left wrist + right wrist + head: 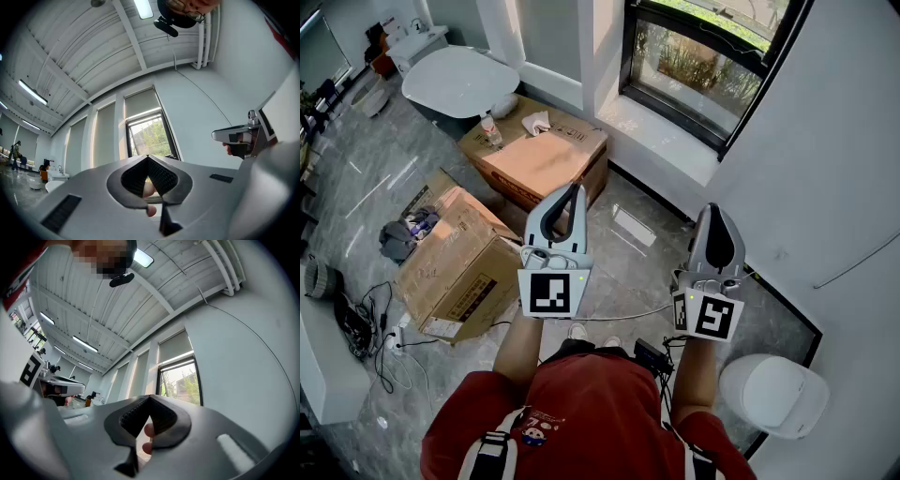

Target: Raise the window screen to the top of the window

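On the far left of the head view a white bathtub stands on the grey tiled floor. Right of it lie two cardboard boxes, the nearer one tipped on its side.

The left gripper is held up in front of the person's red shirt, angled slightly upward toward the window. In the left gripper view its jaws are pressed together with nothing between them.

The window is set in the white wall, well apart from both grippers. In the gripper views a pale panel, probably the window screen, covers the upper part of the opening. Below it is clear glass with greenery behind; the wide-angle view is too distorted to be sure of its edge.

The right gripper is beside the left, also tilted upward. Its own view shows its jaws closed on each other and empty.

At the lower right a white lidded fixture sits against the wall.
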The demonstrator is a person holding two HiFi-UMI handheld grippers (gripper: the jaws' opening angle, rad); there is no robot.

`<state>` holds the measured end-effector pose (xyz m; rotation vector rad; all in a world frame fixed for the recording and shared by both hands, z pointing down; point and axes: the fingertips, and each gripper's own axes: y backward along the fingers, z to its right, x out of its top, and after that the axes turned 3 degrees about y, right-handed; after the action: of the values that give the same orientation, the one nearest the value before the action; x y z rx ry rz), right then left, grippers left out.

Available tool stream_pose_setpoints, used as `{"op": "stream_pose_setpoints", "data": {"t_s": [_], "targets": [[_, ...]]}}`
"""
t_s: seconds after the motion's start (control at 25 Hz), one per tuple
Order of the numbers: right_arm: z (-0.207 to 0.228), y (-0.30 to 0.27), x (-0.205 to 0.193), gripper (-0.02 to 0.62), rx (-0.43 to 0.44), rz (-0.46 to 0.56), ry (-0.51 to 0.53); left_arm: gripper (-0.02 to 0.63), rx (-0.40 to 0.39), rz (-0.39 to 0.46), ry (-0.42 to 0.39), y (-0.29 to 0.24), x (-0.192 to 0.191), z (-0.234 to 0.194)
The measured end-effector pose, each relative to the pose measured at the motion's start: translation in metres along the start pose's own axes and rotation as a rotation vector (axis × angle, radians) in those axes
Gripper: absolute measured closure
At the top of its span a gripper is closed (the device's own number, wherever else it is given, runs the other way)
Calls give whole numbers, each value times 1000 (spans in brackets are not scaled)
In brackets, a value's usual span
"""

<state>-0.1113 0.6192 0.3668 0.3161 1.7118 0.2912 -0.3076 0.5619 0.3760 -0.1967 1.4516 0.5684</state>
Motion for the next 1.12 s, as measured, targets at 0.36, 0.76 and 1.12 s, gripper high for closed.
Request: {"op": "stream_pose_setpoints", "data": {"t_s": [0.36,0.76,1.12], "targets": [[26,24,-11,586,-8,-12,-47,601,-5,-10,47,1,-8,28],[54,17,-16,586,-37,5,-50,601,-31,-9,47,-21,-12,49],[42,-36,-33,586,-34,6,-4,601,-42,15,68,-69,-29,17]]}}
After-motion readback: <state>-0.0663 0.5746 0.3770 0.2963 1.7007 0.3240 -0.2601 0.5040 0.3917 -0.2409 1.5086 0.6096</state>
